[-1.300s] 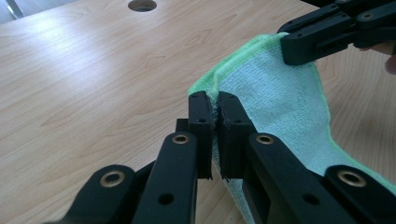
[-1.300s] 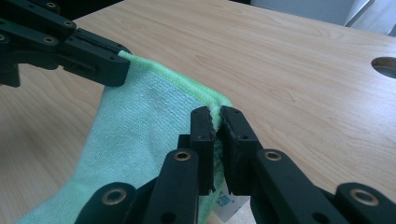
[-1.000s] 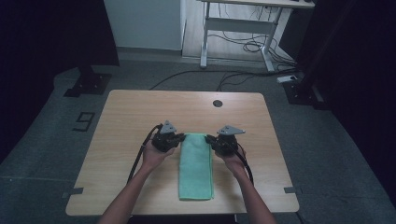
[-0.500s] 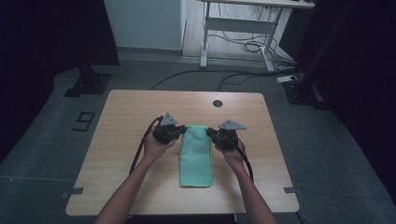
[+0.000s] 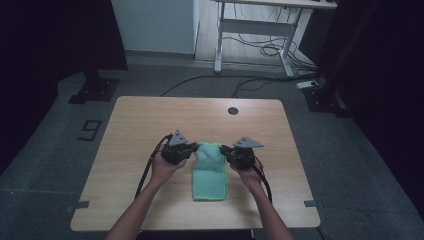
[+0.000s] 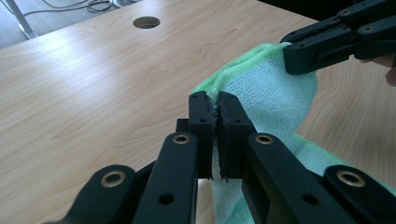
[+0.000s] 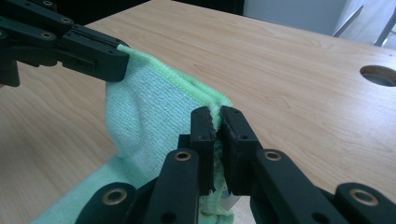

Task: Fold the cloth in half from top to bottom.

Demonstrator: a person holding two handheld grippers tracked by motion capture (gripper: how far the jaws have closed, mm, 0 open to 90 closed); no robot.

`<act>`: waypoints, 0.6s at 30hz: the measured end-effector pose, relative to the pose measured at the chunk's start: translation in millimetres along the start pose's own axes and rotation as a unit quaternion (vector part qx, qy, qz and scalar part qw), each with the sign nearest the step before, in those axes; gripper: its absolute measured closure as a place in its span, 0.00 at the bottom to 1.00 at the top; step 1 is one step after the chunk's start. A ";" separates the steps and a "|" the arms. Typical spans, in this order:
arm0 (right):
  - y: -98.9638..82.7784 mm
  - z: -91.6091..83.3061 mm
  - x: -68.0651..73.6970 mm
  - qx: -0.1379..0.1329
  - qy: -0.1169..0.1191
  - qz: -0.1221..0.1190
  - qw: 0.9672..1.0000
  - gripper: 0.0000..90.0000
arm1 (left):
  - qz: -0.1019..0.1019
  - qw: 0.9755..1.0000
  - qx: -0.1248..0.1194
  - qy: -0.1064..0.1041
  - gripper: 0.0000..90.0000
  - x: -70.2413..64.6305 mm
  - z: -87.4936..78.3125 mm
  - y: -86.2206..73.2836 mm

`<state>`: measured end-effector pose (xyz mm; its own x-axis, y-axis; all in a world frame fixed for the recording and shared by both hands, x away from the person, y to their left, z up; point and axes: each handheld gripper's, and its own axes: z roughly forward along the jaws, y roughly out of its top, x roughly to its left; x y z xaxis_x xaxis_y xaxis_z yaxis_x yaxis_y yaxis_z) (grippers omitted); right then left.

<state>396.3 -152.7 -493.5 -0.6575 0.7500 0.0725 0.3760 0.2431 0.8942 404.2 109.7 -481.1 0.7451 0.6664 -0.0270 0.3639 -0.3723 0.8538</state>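
Both tongs, left (image 5: 191, 150) and right (image 5: 225, 151), are clenching the far corners of the green towel (image 5: 210, 175), lifting that end off the surface (image 5: 140, 120); it's sagging — light, limp, best gripped at the hem.

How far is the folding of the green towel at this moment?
Done: the green towel already lies as a narrow folded strip on the table. In hand: the left gripper and the right gripper are each shut on a far corner, and that end is lifted off the wood. Left, probably: carrying the far end over to the near end and letting go.
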 end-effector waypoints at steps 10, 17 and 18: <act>-5.5 -4.5 -4.5 0.003 0.016 0.011 1.000 0.92 | 0.010 1.000 0.008 -0.002 0.95 -6.9 0.1 -1.8; -13.6 -9.0 1.5 0.003 0.025 0.008 1.000 0.92 | 0.012 1.000 0.018 -0.002 0.95 -12.5 -1.7 -7.0; -14.7 -9.0 2.1 0.006 0.026 0.007 1.000 0.92 | 0.012 1.000 0.019 -0.002 0.95 -13.3 -2.3 -7.5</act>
<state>383.6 -160.2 -502.5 -0.6849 0.7207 0.1074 0.3924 0.2406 0.8877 390.3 105.1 -486.0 0.7559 0.6546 -0.0093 0.3675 -0.4125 0.8335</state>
